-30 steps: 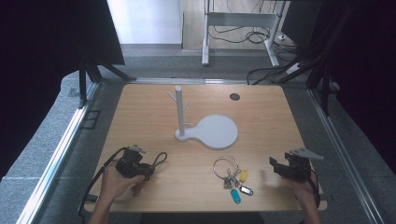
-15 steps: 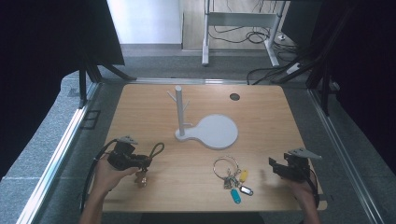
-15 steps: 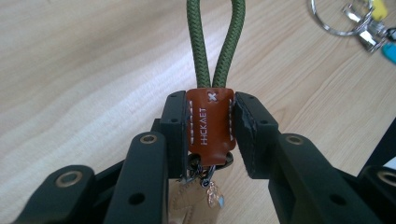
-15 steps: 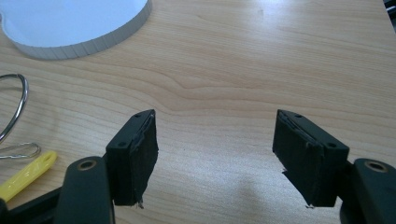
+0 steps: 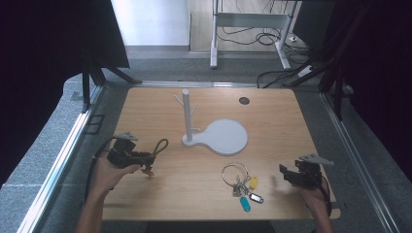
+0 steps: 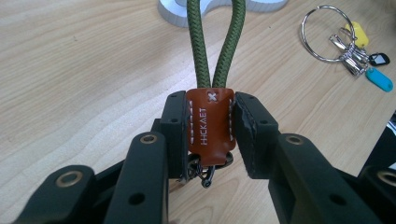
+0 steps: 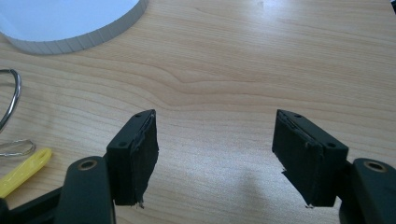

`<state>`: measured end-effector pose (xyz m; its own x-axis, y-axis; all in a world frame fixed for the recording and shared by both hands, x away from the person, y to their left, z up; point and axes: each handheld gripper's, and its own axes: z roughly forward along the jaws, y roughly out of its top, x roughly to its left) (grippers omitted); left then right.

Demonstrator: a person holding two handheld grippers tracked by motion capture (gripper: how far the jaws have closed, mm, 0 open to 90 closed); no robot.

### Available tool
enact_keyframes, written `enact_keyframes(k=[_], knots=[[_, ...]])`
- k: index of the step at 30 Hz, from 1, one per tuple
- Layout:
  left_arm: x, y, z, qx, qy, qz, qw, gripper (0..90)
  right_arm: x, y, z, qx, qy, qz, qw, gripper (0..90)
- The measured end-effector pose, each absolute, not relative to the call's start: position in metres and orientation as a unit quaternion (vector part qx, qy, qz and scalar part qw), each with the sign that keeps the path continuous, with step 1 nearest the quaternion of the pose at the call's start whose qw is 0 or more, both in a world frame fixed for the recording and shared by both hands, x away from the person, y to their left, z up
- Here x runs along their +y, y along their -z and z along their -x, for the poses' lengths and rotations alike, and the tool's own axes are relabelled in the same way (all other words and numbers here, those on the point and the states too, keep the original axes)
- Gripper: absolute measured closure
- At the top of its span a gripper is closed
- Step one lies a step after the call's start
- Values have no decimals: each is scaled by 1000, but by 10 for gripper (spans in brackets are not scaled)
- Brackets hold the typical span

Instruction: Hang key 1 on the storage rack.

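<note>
My left gripper (image 6: 211,128) is shut on the brown leather tab (image 6: 210,123) of a key strap whose green cord loop (image 6: 216,42) points away from me; a metal clasp hangs under the tab. In the high view the left gripper (image 5: 141,159) is lifted over the table's left front part, with the green loop (image 5: 161,145) sticking out to the right. My right gripper (image 7: 217,156) stands open above bare wood, nothing between its jaws; in the high view the right gripper (image 5: 285,173) is at the front right. A white stand with a peg post (image 5: 186,116) and a round base (image 5: 226,137) stands mid-table.
A key ring with yellow, blue and black tags (image 5: 242,183) lies between the two grippers, near the front edge. A dark round hole (image 5: 244,100) is at the table's back right. The wooden table (image 5: 272,121) has metal rails along both sides.
My left hand has risen and shifted left with the strap held in the gripper. The right hand has stayed where it was.
</note>
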<state>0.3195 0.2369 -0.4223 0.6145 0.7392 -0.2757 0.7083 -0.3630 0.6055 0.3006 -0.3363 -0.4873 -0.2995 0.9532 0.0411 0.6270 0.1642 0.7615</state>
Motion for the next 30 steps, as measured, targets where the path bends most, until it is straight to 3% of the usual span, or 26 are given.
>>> enact_keyframes(k=[30], knots=[[244,390,-336,427,-27,-814,393,670,-335,490,-302,738,-346,-536,220,317]])
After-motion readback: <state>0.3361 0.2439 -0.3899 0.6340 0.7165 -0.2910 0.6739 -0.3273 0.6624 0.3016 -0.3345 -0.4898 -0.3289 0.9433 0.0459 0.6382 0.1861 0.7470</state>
